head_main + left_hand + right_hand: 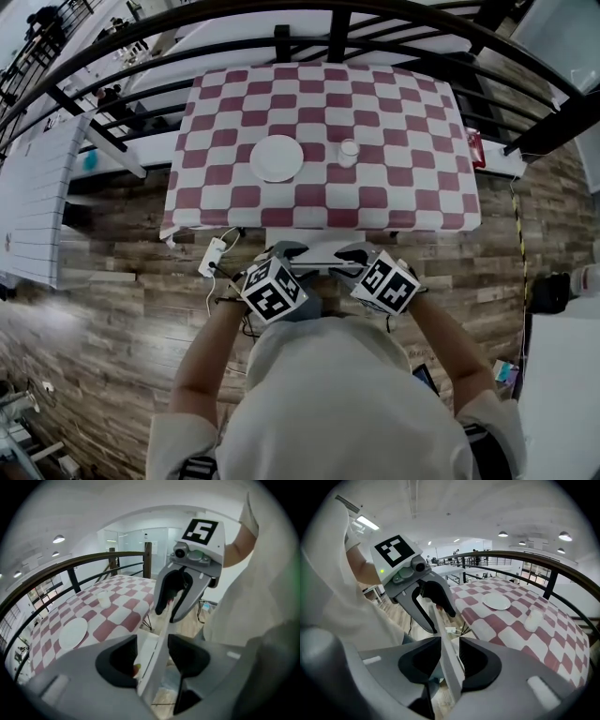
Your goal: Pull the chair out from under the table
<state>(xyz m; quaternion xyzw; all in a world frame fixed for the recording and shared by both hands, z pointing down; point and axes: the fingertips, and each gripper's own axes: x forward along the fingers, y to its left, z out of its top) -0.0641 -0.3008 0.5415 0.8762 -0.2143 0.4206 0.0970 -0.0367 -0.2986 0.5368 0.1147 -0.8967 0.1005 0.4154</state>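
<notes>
Our left tongs (284, 251) and right tongs (356, 253) stand apart, each straddling the backrest of the white chair (321, 246), which sits tucked in at the six o'clock edge of the checkered worktop (394, 178). We should clamp both firmly, then draw evenly toward six o'clock.

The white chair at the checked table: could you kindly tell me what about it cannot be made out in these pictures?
- White chair: legs and most of the seat, head view, hidden under the red-and-white checked table and behind the left tool and right tool.
- Its back below the top edge: both gripper views, covered by each tool's grey body.
- Contents of the small white cup: all views, too small.
</notes>
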